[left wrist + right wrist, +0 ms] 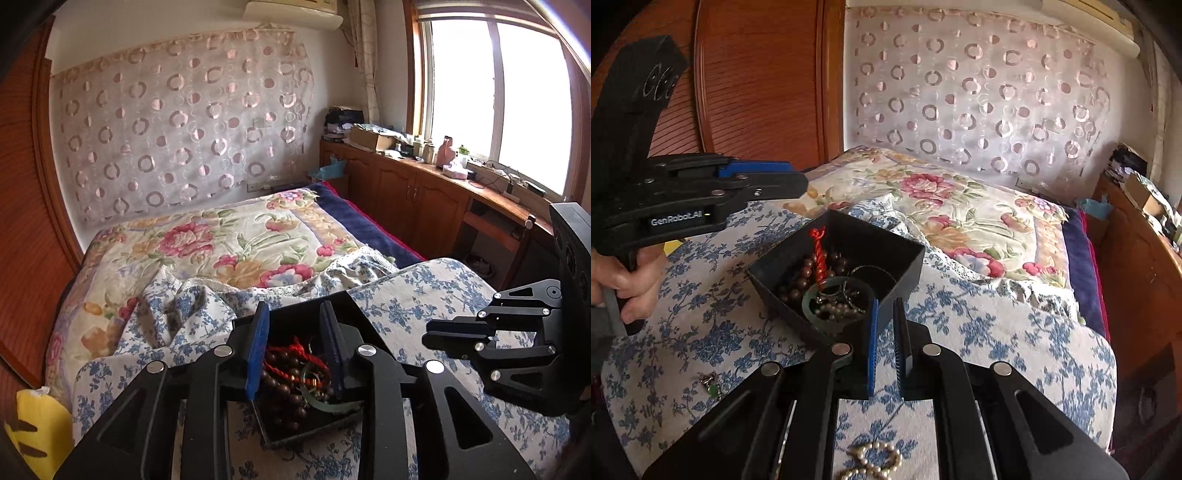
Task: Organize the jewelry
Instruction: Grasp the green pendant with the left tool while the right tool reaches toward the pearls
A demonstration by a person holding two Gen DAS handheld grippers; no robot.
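The black box (846, 273) sits on the blue-flowered cloth (997, 332) on the bed, and it is already full of jewelry: brown beads (801, 284), a red cord (819, 254) and a green ring (812, 306). The left gripper (295, 347) hangs over the box with its fingers spread apart, holding nothing. The right gripper (884, 347) has its fingers nearly pressed together at the box's near wall; I cannot tell if they pinch it. Most pieces look put away. A pearl string (875, 461) lies on the cloth near the front edge (right under the right gripper), and a small green charm (711, 386) lies near the left edge. Next, I think, the pearls need a gentle pinch and a lift into the box.
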